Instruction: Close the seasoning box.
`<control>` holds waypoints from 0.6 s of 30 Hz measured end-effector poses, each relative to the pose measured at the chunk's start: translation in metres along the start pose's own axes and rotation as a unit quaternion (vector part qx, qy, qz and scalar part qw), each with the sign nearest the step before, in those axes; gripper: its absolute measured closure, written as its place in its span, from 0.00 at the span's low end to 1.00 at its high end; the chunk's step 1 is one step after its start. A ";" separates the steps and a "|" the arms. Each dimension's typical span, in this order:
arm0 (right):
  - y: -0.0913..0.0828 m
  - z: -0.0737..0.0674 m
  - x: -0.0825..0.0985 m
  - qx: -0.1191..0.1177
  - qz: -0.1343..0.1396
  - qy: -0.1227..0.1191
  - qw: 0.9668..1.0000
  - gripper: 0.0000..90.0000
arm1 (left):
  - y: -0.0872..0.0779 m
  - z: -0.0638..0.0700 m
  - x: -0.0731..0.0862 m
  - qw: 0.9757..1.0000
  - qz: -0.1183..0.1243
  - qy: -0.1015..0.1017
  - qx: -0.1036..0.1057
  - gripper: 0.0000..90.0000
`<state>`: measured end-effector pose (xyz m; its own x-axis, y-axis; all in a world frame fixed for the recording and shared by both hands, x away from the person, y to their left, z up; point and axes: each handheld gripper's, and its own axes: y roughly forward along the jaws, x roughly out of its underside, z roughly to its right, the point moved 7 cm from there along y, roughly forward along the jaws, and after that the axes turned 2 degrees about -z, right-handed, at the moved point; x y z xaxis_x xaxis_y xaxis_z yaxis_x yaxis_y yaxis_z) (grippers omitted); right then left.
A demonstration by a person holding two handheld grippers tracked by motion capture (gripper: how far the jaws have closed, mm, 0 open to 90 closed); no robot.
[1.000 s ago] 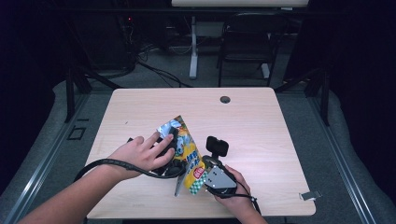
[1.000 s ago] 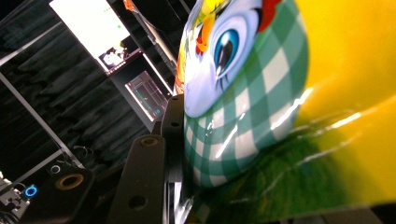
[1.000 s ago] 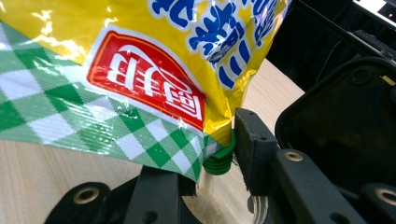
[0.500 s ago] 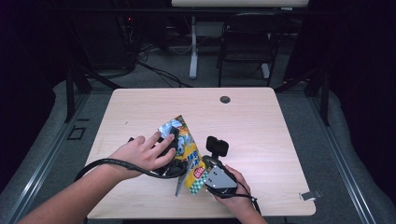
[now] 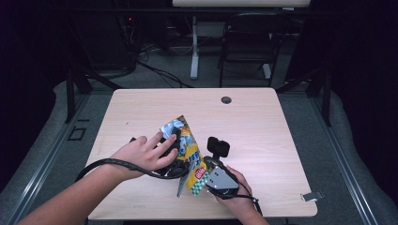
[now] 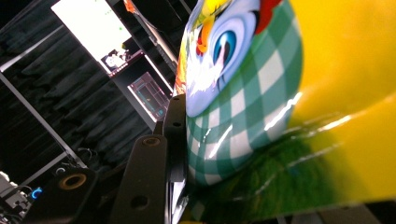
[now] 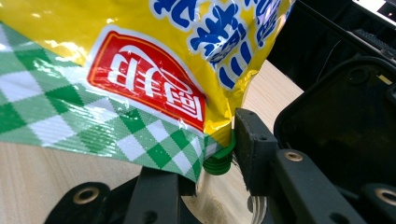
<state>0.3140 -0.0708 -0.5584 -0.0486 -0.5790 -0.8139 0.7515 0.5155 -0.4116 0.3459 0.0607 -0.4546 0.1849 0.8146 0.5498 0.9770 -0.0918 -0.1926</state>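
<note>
A yellow snack bag [image 5: 185, 150] with green checks stands low and centre in the high view on the wooden surface [image 5: 263, 122], held between both hands. The left gripper [image 5: 171, 157] presses its jaws against the bag's side. The right gripper [image 7: 210, 163] has the bag's lower corner between its jaws, beside a green ridged piece [image 7: 218, 161]; I cannot tell whether it pinches. The step looks like steadying the bag for opening. Next, a firm two-sided grip, then pulling apart.
</note>
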 end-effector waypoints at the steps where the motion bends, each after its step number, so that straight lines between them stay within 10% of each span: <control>1: 0.000 0.000 0.000 0.001 0.002 -0.001 1.000 0.79 | 0.000 0.000 0.000 1.000 0.000 0.000 0.001 0.76; 18: -0.001 0.001 -0.001 -0.005 0.005 0.012 1.000 0.79 | 0.000 -0.002 0.001 1.000 -0.003 0.003 0.007 0.76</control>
<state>0.3139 -0.0714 -0.5567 -0.0574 -0.5590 -0.8272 0.7455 0.5271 -0.4079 0.3458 0.0598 -0.4522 0.1791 0.8119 0.5557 0.9767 -0.0789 -0.1995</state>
